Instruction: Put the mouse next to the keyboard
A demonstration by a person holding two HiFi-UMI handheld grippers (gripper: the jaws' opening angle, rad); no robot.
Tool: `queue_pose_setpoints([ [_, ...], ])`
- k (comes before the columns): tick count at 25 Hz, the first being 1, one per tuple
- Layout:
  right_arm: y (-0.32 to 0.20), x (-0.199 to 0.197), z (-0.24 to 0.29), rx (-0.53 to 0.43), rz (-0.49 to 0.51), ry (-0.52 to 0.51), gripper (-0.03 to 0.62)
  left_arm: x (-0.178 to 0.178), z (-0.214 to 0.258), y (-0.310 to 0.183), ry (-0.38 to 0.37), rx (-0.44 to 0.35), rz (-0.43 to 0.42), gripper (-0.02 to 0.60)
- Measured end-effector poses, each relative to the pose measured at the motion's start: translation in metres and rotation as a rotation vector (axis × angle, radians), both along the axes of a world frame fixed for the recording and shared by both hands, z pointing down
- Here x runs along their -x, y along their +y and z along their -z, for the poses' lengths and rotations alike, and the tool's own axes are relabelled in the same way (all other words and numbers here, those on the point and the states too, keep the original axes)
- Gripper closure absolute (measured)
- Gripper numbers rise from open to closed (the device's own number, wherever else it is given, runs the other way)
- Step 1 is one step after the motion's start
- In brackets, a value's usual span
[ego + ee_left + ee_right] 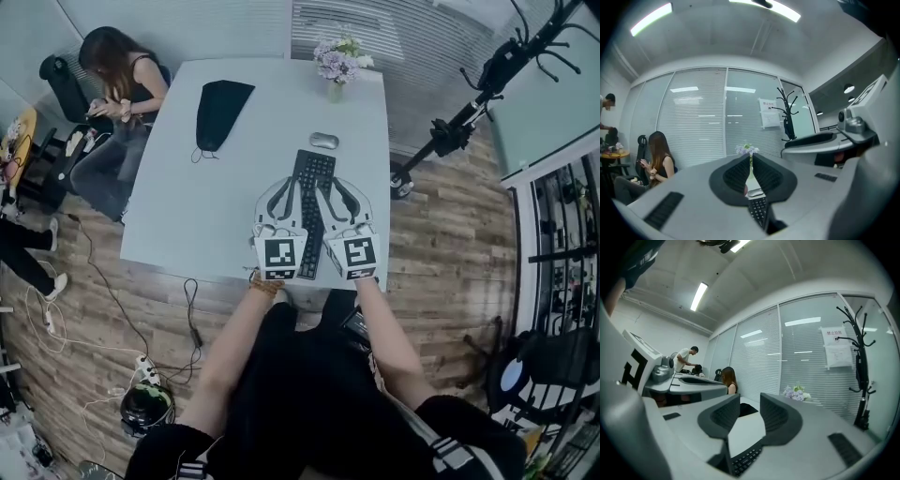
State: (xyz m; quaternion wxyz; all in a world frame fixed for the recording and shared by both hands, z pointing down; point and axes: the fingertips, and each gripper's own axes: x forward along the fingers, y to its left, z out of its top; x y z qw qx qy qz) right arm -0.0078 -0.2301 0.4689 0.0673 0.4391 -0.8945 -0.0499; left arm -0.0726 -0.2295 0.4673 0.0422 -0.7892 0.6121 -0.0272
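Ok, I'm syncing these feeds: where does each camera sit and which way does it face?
Head view: on the person's head, steeply down at the table; arms, left hand-held gripper, right hand-held gripper show.
Left gripper view: rides its hand-held gripper, facing the flowers; own jaws together.
Right gripper view: rides its hand-held gripper, facing the blinds; own jaws apart, closing, empty.
All share the keyboard.

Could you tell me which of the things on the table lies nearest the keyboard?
The grey mouse, just beyond the far end of the keyboard. The black bag lies well off to the left, and the flower vase stands farther back.
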Motion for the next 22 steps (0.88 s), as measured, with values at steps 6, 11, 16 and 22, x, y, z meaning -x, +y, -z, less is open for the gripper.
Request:
queue_pose_setpoints([
  [6,0.011,0.010,-0.002,0.002,-0.028,0.023,0.467,0.015,-0.006,0.014,0.021,0.013,-0.012,0.558],
  [11,0.017,0.021,-0.008,0.015,-0.038,0.055,0.468,0.033,-0.016,0.022,0.036,0.037,-0.018,0.558],
  [16,0.015,0.024,-0.018,0.048,-0.028,0.089,0.468,0.043,-0.027,0.020,0.059,0.065,-0.004,0.558],
  [22,-0.016,0.024,-0.033,0.066,-0.008,0.128,0.470,0.049,-0.044,-0.001,0.069,0.097,0.010,0.557],
])
